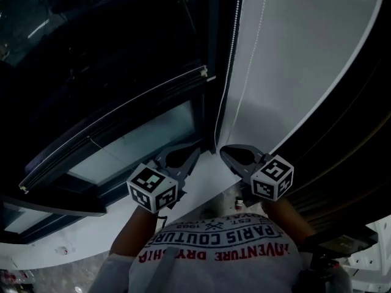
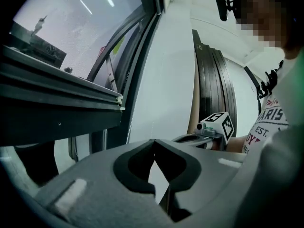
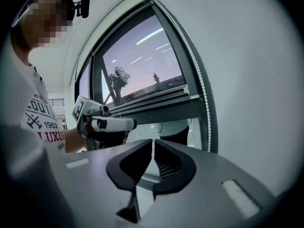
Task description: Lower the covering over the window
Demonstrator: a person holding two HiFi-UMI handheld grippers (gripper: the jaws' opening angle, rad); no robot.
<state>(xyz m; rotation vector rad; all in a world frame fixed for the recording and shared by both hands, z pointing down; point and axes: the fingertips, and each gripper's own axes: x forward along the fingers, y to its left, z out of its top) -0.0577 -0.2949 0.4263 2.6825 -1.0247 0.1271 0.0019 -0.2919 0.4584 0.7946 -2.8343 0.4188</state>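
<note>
Two grippers point side by side at the window [image 1: 122, 60]. The bead chain [image 1: 234, 47] hangs up and down along the frame's right edge, with its lower loop just ahead, between their tips. The right gripper [image 1: 225, 154] looks a shade nearer. In its own view the chain lies just right of its jaws, which stand a slit apart on nothing. The left gripper [image 1: 195, 156] is pressed together, empty. The glass is bare, and the covering is probably rolled up out of view.

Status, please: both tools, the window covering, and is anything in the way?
Left tool shut, empty. Right tool open a crack, empty. Window glass uncovered; bead chain hangs beside it, not gripped. Nothing blocks the chain.
</note>
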